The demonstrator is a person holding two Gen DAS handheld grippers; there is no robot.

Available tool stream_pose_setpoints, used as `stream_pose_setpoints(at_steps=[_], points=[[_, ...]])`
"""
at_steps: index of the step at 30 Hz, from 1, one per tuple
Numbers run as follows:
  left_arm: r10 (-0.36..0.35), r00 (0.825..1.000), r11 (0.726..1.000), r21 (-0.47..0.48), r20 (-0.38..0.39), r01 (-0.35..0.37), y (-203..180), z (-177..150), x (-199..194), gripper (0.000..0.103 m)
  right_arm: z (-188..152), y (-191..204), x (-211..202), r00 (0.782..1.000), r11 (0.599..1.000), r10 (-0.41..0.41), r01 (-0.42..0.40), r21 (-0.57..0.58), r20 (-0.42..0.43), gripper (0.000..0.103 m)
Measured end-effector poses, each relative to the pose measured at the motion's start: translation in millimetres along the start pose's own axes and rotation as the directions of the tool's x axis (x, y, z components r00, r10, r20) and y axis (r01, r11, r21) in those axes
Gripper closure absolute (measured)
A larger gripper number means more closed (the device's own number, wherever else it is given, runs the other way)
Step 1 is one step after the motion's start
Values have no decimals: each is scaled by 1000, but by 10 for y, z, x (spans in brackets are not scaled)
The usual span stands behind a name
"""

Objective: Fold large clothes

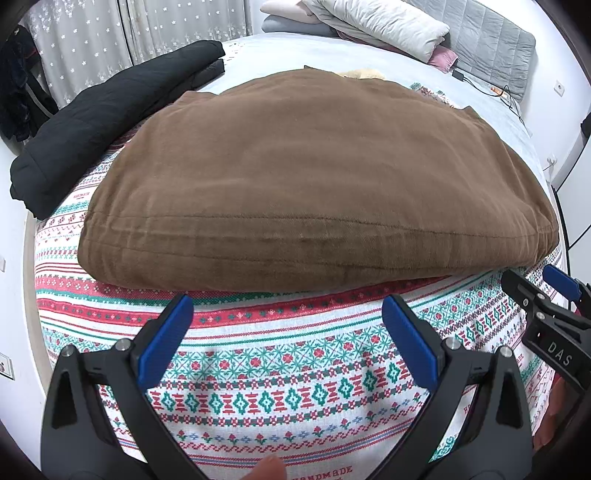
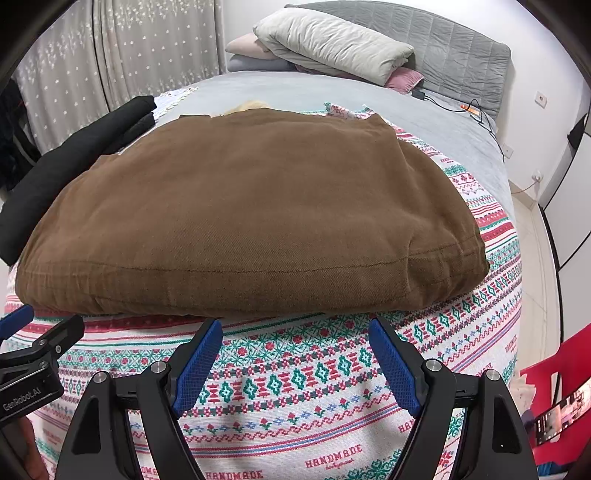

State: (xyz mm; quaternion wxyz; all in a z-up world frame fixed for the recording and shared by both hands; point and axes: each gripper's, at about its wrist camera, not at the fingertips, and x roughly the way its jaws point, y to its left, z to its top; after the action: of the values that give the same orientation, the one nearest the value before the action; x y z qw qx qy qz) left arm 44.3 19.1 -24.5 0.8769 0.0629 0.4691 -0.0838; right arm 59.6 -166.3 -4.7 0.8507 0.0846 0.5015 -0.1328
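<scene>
A thick brown garment (image 1: pixel 288 177) (image 2: pixel 243 218) lies folded into a compact stack on a patterned cloth (image 1: pixel 280 387) (image 2: pixel 295 398) that covers the bed. My left gripper (image 1: pixel 286 306) hovers open over the cloth just in front of the stack's near edge, nothing between its blue pads. My right gripper (image 2: pixel 295 332) is open the same way, close to the stack's near hem and not touching it. Each gripper shows at the edge of the other's view: the right gripper (image 1: pixel 532 284) at the right of the left wrist view, the left gripper (image 2: pixel 44 325) at the left of the right wrist view.
A folded black garment (image 1: pixel 110 122) (image 2: pixel 70 162) lies left of the brown stack. Pillows (image 1: pixel 380 26) (image 2: pixel 332 40) and a grey headboard (image 2: pixel 454 48) stand at the far end, with a charger cable (image 2: pixel 476 110). A red chair (image 2: pixel 557 391) stands at the right.
</scene>
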Motion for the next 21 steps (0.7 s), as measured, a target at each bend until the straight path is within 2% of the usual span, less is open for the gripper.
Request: stream_pose_setpoints(at_steps=[21], points=[[2,1000,1000,8,-5,-2,-32,-9,-3,1,4,3,5,1000,1000,-5,5,-2,-6,20]])
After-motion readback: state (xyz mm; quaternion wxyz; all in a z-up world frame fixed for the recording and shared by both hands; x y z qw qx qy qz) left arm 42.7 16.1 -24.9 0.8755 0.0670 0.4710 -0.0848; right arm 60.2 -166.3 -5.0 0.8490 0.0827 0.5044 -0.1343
